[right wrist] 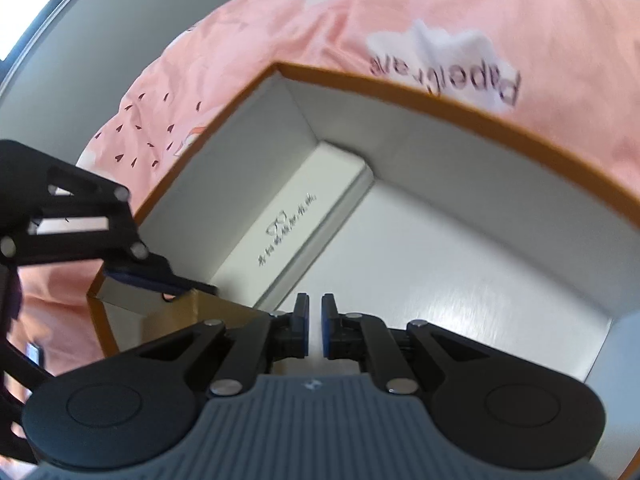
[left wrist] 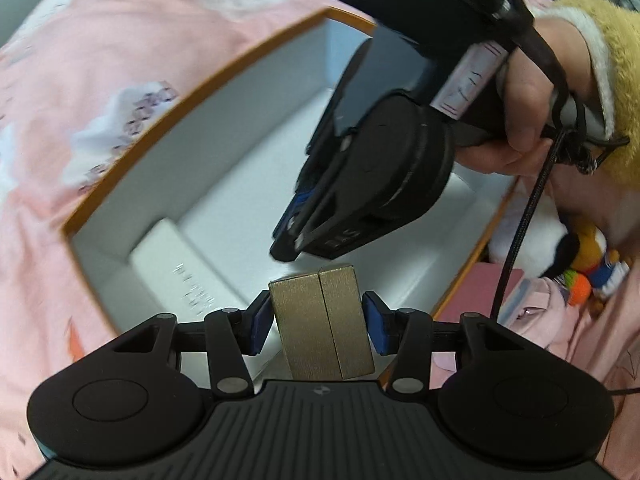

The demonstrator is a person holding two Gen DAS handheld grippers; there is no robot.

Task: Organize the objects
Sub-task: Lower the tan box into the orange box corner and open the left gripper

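Note:
My left gripper (left wrist: 316, 297) is shut on a small gold box (left wrist: 320, 320), its blue pads pressing both sides. It hangs over the near end of a large open carton with an orange rim (left wrist: 192, 96) and white inside. A flat white printed box (left wrist: 180, 276) lies along the carton's end wall. My right gripper (left wrist: 286, 250) reaches down into the carton just beyond the gold box, jaws shut and holding nothing. In the right wrist view its pads (right wrist: 315, 304) stand almost together over the carton (right wrist: 440, 98) floor, beside the white box (right wrist: 296, 232). The gold box (right wrist: 208, 304) shows at the left under a left pad (right wrist: 152, 274).
The carton rests on a pink printed bedsheet (right wrist: 500, 8). A person's hand (left wrist: 524, 92) in a yellow fuzzy sleeve holds the right gripper, and a black cable (left wrist: 520, 224) hangs from it. A plush toy (left wrist: 592, 264) and a pink flat item (left wrist: 476, 292) lie outside the carton's right wall.

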